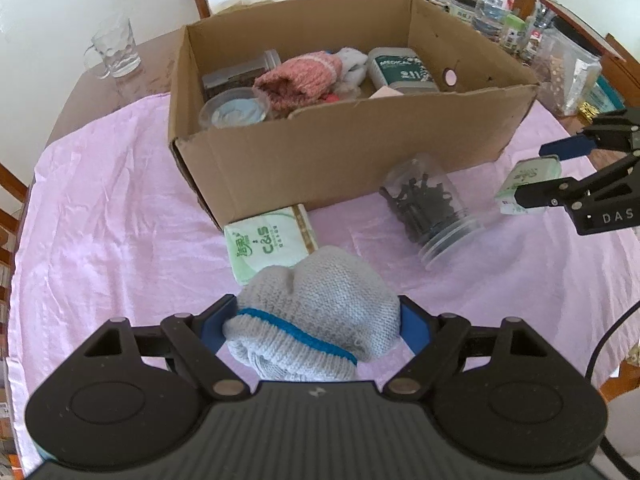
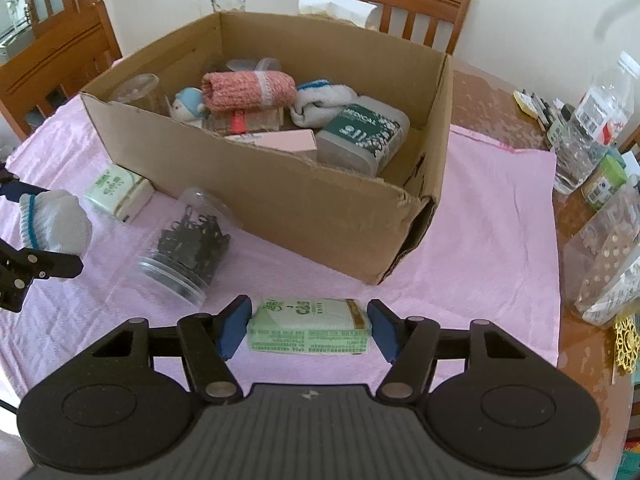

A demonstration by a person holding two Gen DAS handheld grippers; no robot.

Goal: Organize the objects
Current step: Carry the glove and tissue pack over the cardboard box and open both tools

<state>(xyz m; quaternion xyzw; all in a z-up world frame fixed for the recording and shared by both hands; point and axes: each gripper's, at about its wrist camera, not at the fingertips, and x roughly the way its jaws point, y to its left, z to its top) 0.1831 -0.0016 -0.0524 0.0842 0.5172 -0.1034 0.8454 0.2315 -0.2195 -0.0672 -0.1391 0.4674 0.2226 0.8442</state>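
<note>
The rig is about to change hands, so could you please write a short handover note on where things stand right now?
Left gripper: jaws shut on the grey knitted sock, near the cloth's front edge.
Right gripper: jaws around the green tissue pack, apparently gripping it; it may not be lifted yet.
Cardboard box sits mid-table on the pink cloth.
Done: pink knitted sock, white sock, medical wipes tub and small jars are in the box.
Left: box both held items, then the second tissue pack and the lying jar of dark clips, both in front of the box.
</note>
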